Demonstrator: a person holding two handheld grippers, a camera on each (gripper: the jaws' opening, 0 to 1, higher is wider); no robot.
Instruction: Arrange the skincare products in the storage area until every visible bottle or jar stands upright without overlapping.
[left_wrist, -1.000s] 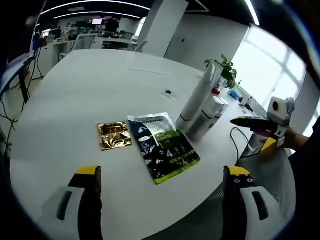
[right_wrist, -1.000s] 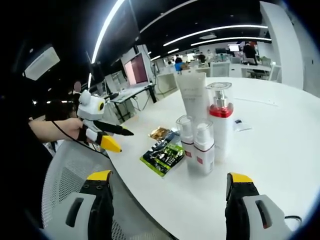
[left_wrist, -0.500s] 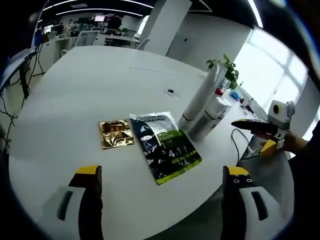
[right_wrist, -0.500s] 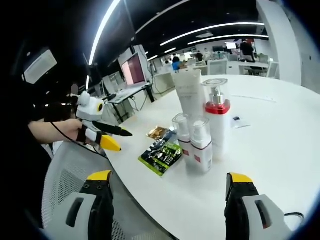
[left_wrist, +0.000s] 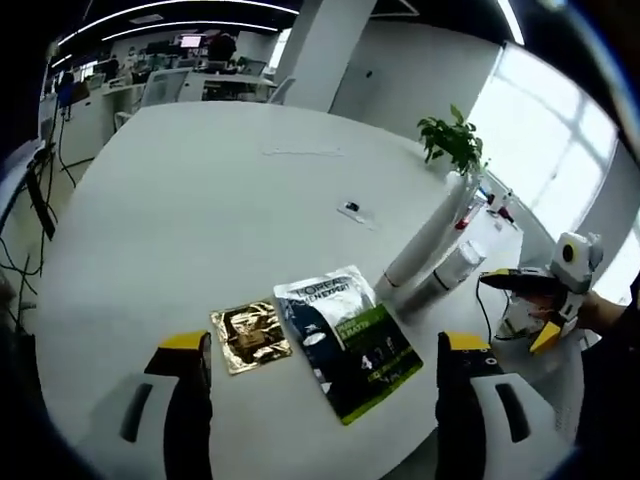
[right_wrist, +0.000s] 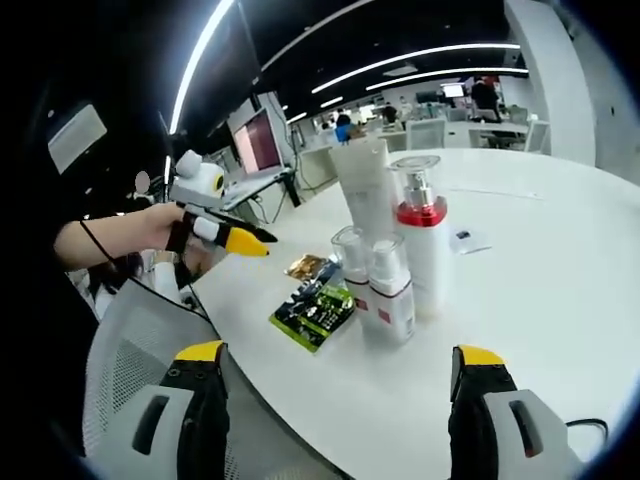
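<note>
Left gripper view looks down on a large white round table (left_wrist: 200, 200), with the left gripper (left_wrist: 320, 390) hovering above its near edge, jaws set wide apart and holding nothing. Between those jaws, flat on the table near that edge, lie a small gold sachet (left_wrist: 250, 336) and, just beside it, a dark sachet with a green band (left_wrist: 348, 340) — the two look close to touching. Further along the same edge stands a cluster of skincare products: a tall white tube (left_wrist: 428, 238) with a clear-capped bottle (left_wrist: 450, 275) next to it. A potted plant (left_wrist: 455, 142) stands beyond them, toward the windows, and a small dark item (left_wrist: 350, 208) lies alone nearer the table's middle.

The right gripper (right_wrist: 338, 400) is likewise spread wide and empty, held off the table's edge over a mesh chair (right_wrist: 130, 340). In its view the products all stand upright and close together — the white tube (right_wrist: 365, 190), a pump bottle with a red collar (right_wrist: 425, 240) and two small clear-capped bottles (right_wrist: 380, 290) in front. The left gripper (right_wrist: 215, 228) shows beyond the edge in a person's hand (right_wrist: 165, 225).
</note>
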